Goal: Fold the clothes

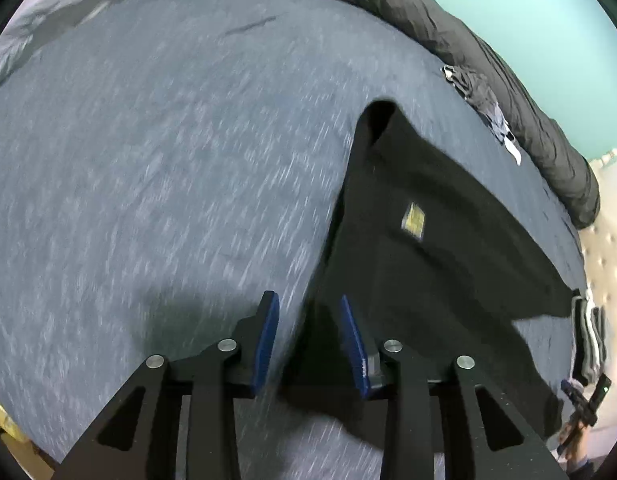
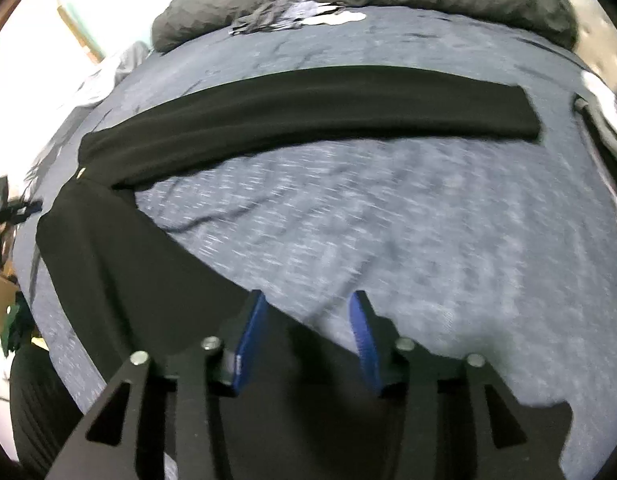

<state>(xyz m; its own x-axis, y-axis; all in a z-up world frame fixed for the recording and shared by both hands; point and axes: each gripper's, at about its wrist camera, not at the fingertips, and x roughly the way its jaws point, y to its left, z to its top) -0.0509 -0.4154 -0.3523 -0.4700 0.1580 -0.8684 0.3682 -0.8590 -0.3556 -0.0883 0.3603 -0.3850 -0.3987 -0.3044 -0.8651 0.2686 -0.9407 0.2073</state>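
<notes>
Trousers lying spread on the bed, one leg stretching toward 12 o'clock. Left gripper and right gripper hovering wide open, gripping nothing — risking bunched cloth and crooked folds if closing on one layer.

- The left wrist view looks forward and down from just above the blue-grey heathered bed sheet, its open blue-padded left gripper near the black cloth garment.
- The right wrist view faces across the sheet from low down, over the open right gripper.
- Both share the garment, the sheet and the far rolled dark-grey duvet.
</notes>
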